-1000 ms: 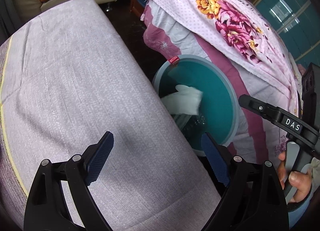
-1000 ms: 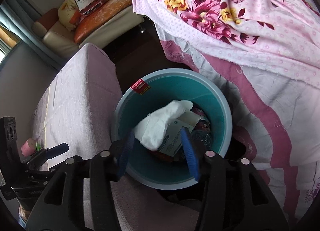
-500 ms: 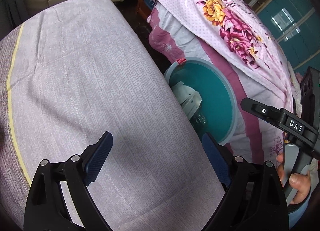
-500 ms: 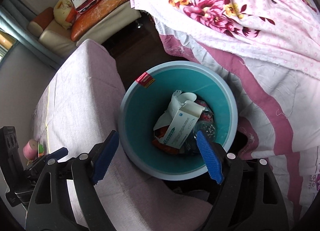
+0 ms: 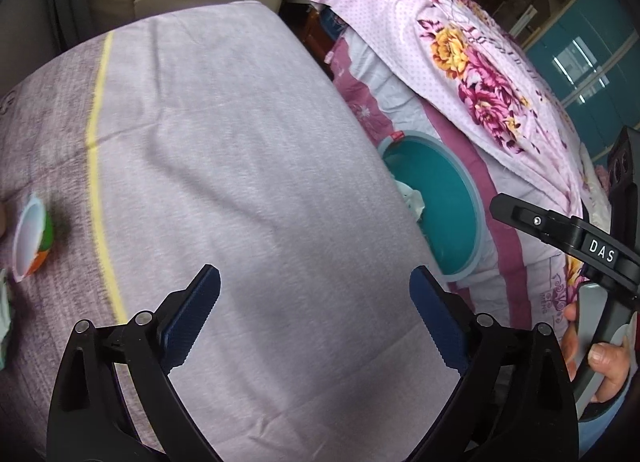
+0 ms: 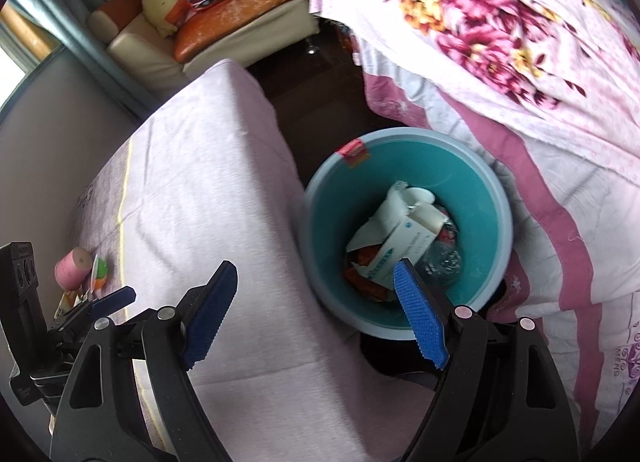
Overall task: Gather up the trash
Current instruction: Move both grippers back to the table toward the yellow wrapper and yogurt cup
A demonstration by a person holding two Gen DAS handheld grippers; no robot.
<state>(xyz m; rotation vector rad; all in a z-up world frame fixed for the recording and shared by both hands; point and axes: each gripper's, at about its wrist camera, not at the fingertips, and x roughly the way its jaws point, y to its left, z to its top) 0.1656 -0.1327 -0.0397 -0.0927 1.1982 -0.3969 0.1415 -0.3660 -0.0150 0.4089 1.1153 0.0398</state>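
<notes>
- The desk (image 5: 248,190), under a pale lilac cloth with a yellow stripe near its left end, fills most of the left wrist view; the cloth looks soft and a little wrinkled, so light trash could drag on it rather than slide.
- A flowered bedspread (image 6: 500,46) hangs over furniture to the right, and a cream sofa (image 6: 224,42) with orange cushions stands at the back of the room.
- The teal bin (image 6: 472,182) stands on the dark floor, just beside the desk's right edge, between desk and bedspread.
- Inside the bin lie a white carton (image 6: 404,246), crumpled white paper (image 6: 394,208) and some clear plastic; this trash is already collected.
- The left tongs (image 5: 314,318) are spread wide over bare cloth with nothing between them, their jaws having just opened further.
- The right tongs (image 6: 316,312) are also spread and empty, over the desk edge and the bin's near rim.
- A pink roll (image 6: 72,268) stands at the far left end of the desk; it looks light and firm, probably best taken across its sides.
- Beside it lies a small green and orange cup (image 5: 34,240), tipped on its side. It looks thin, light and easily crushed, so a gentle pinch at the rim or across the body seems wise.
</notes>
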